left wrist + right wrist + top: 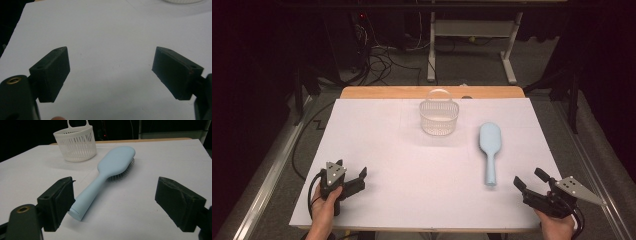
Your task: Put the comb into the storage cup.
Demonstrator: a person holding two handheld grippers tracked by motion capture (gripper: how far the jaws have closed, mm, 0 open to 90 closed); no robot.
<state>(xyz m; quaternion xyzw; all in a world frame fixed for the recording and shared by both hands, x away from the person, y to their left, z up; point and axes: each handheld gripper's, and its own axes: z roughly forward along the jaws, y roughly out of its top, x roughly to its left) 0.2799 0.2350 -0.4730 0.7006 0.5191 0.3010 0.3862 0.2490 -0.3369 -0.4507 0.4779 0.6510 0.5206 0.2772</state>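
White basket (pixel 439 119) seemingly holds nothing.

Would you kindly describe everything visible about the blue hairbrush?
The hairbrush is pale blue, smooth and plastic-looking, with an oval head and a tapering handle. It lies bristles down on the white table, back upward, handle end toward the right gripper, whose fingers stand open and apart from it. Nothing but the table touches it.

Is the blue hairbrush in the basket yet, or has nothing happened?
Nothing looks done. The hairbrush lies bristles down on the table, beside the white basket. The right gripper is open near its handle; the left gripper is open over bare table. Grabbing and moving it remain.
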